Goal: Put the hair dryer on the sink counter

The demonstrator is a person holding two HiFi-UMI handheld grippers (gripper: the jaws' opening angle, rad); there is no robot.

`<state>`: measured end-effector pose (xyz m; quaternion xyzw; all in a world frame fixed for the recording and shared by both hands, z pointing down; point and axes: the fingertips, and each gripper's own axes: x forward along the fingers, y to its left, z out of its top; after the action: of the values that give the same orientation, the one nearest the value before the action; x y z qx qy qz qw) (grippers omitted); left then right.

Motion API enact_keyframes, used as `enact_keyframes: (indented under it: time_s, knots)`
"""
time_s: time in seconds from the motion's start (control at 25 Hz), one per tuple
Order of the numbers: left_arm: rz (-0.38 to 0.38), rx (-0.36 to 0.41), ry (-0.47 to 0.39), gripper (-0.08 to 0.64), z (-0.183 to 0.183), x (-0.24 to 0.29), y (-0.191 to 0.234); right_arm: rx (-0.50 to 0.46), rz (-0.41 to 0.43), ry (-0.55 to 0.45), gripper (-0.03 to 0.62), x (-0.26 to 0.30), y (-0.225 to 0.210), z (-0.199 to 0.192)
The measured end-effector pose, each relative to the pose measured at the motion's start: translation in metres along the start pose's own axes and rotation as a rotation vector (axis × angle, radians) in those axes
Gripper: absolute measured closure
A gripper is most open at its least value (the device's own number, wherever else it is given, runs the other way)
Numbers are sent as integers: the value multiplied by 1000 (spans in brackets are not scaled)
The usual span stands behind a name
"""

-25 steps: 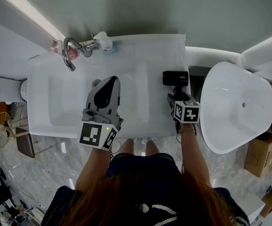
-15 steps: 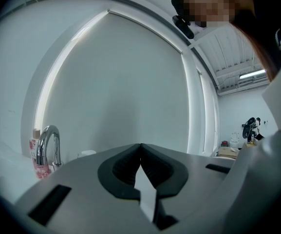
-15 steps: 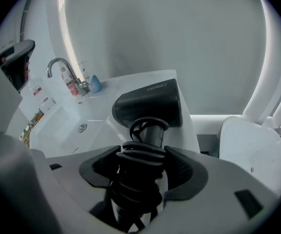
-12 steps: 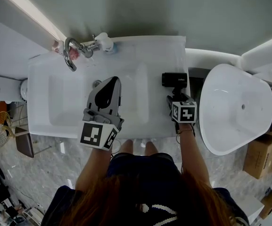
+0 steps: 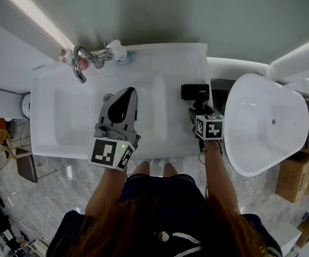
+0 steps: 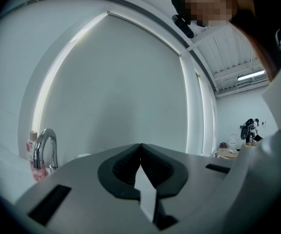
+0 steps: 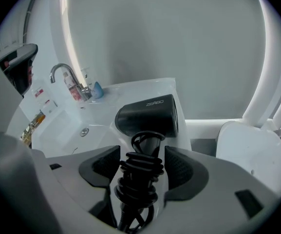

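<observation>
A black hair dryer (image 5: pixel 195 91) with its cord wound round the handle (image 7: pixel 139 177) is over the right end of the white sink counter (image 5: pixel 181 63). My right gripper (image 5: pixel 197 110) is shut on that handle, one pad on each side (image 7: pixel 141 156). The dryer's barrel (image 7: pixel 147 115) points left across the counter. Whether it rests on the counter or hangs just above it, I cannot tell. My left gripper (image 5: pixel 126 92) is shut on nothing above the middle of the counter, its tips meeting (image 6: pixel 140 145) and aimed at the wall.
A basin (image 5: pixel 74 116) with a chrome faucet (image 5: pixel 79 62) fills the counter's left half. A pink bottle (image 5: pixel 64 53) and a white and blue item (image 5: pixel 117 48) stand by the faucet. A white bathtub (image 5: pixel 264 122) lies right of the counter. Cardboard boxes (image 5: pixel 299 170) are further right.
The whole head view has drifted slightly left. Relative to the counter, both grippers and the hair dryer stay about where they were.
</observation>
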<state>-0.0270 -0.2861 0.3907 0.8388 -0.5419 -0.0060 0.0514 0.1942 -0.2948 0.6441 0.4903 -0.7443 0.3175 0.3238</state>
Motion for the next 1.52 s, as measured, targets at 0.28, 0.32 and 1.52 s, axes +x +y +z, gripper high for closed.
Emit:
enact_keyframes:
  time_s: [0.28, 0.32, 1.52]
  knots:
    - [-18, 5, -18, 541, 9, 3, -3, 1, -25, -65, 304, -19, -6, 19]
    - [-21, 6, -20, 541, 10, 3, -3, -1, -27, -75, 310, -23, -7, 23]
    - [-71, 45, -134, 541, 72, -2, -22, -209, -47, -418, 575, -151, 28, 124]
